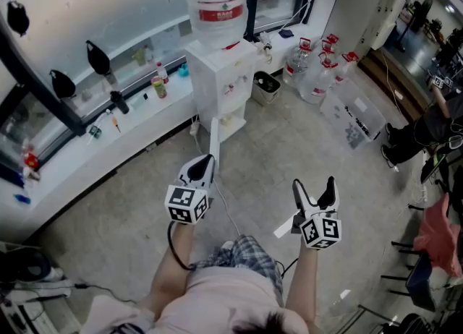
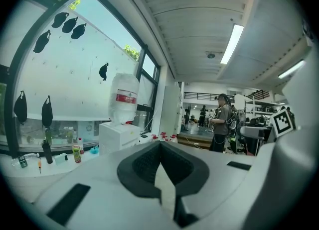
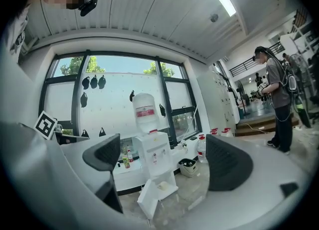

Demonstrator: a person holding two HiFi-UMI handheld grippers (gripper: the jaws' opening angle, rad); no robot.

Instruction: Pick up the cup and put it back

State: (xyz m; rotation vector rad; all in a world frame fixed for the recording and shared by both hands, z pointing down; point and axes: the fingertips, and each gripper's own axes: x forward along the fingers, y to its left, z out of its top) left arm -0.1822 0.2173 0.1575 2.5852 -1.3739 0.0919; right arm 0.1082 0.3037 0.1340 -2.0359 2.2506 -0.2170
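Facing the water dispenser (image 1: 219,79), the left gripper (image 1: 198,170) is closed, empty; the right gripper (image 1: 314,185) gapes wide, empty.

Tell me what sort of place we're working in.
Likely an office or lab water corner: a white water dispenser stands by a window counter, spare water jugs sit on the floor, and another person stands beyond.

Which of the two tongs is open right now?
The right tongs: its jaws stand wide apart with nothing between them. The left tongs has its jaws closed together, also empty.
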